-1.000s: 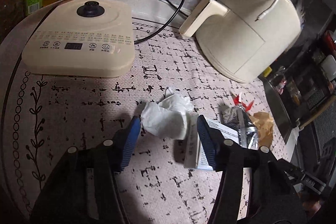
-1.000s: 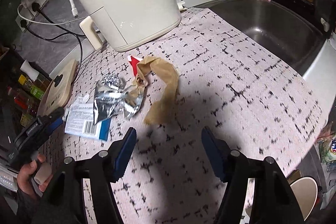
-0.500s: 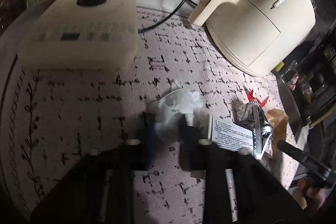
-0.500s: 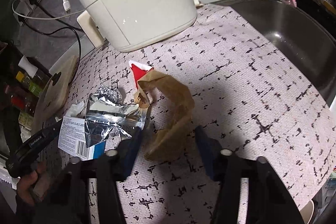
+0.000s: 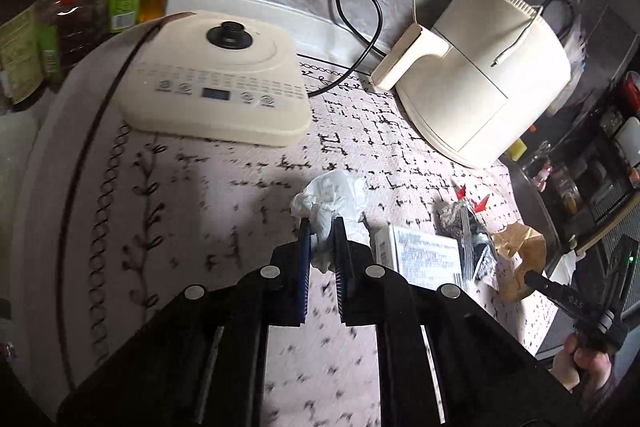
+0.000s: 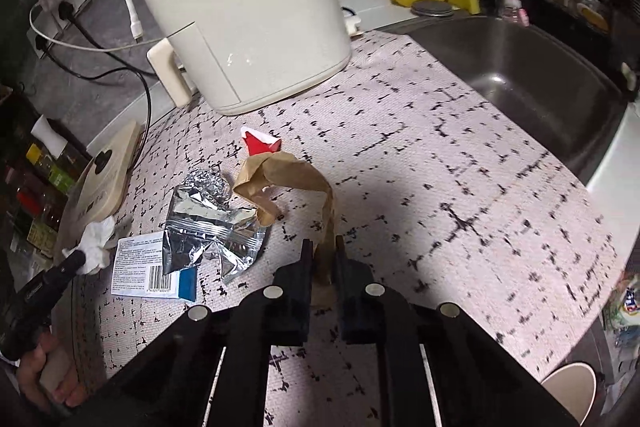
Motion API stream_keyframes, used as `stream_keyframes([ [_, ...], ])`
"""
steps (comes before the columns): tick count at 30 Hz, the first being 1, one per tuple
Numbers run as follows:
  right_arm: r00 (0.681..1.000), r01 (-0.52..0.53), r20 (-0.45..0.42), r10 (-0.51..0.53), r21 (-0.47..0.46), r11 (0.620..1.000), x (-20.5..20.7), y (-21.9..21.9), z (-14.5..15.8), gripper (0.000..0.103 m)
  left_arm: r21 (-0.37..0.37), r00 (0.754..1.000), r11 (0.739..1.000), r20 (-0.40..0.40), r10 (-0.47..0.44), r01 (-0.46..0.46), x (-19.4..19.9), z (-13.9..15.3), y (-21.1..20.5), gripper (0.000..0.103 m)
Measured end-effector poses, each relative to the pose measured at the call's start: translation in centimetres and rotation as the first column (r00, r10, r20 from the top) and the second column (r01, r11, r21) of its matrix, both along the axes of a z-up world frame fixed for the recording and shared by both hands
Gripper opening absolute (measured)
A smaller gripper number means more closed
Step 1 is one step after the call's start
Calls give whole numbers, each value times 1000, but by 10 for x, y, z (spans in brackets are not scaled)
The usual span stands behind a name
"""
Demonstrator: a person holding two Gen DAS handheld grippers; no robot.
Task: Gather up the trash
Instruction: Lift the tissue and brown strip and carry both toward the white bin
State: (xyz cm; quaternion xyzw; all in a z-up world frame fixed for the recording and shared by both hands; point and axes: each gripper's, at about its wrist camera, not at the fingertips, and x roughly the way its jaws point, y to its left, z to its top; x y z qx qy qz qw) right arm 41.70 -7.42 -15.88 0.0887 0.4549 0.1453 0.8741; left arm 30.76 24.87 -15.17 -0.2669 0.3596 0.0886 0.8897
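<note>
- Kitchen counter mat (image 6: 460, 187), sink (image 6: 540, 75) at its far edge.
- Left gripper (image 5: 322, 227) just closed on crumpled tissue (image 5: 332, 199); soft wad could tear w/ a fast lift.
- Right gripper (image 6: 322, 247) just closed on brown paper strip (image 6: 296, 179); only the end pinched, may slip or drag foil wrapper (image 6: 208, 223).

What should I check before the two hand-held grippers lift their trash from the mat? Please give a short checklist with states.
1. Left hand-held gripper shut on the white tissue: ok; its jaws have just closed on it.
2. Right hand-held gripper shut on the brown paper strip: ok; jaws just closed too.
3. Brown strip free of the foil wrapper: cannot tell, their ends meet.
4. Tissue free of the printed box: ok.
5. Trash bin within reach: cannot tell, none in view.
6. Red scrap collected: not ok, it lies on the mat.
</note>
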Motion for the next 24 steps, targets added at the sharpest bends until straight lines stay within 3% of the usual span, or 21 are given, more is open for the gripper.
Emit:
stream_keyframes([
  [7,999,52,9,-52,-11,999,-27,-14,6,10,-27,1000,1000,1,4,-4,-34,-2,6,11],
  [15,997,70,33,-69,-1,998,-26,-17,21,10,3,999,1000,24,25,-25,-67,11,12,11],
  [24,997,-55,61,53,22,998,-40,7,36,10,2,998,998,27,64,-64,-93,12,-7,11],
])
